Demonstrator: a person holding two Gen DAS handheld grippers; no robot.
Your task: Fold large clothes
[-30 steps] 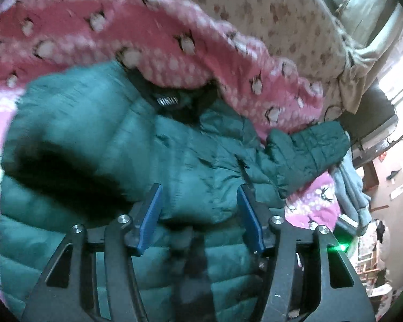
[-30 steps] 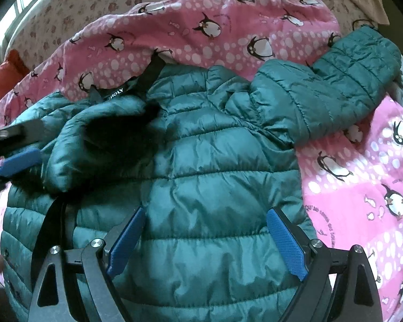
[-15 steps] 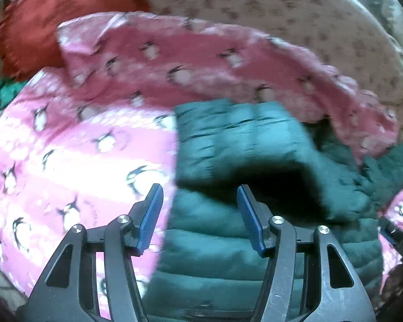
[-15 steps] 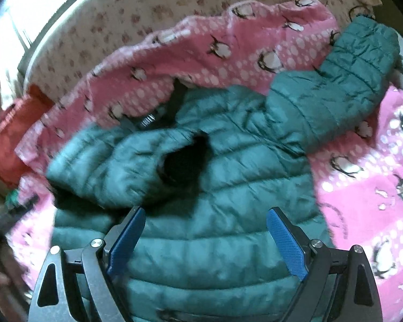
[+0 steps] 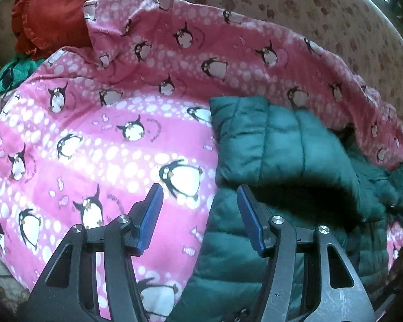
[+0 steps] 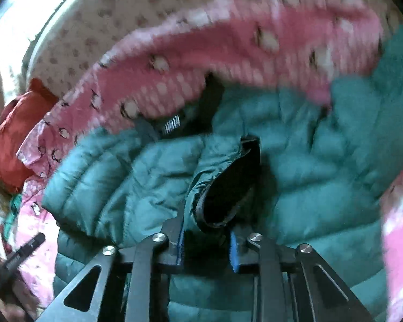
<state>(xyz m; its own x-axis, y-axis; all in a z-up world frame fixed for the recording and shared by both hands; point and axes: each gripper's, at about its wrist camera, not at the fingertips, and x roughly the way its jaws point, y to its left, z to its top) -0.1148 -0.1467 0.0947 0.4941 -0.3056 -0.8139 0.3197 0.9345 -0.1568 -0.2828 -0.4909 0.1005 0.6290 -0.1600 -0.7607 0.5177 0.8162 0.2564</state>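
Ahead of both your claws spreads the pink penguin blanket [image 5: 99,145], and the green puffer jacket [image 6: 309,187] lies on it. Your right gripper [image 6: 207,244] is pinched narrow on the jacket's sleeve cuff [image 6: 228,187]. Your left gripper [image 5: 198,214] gapes wide, gripping nothing, over the jacket's edge.

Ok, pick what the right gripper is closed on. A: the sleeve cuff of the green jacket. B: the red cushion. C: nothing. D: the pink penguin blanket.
A: in the right wrist view the right gripper pinches the dark-lined sleeve cuff of the green jacket.
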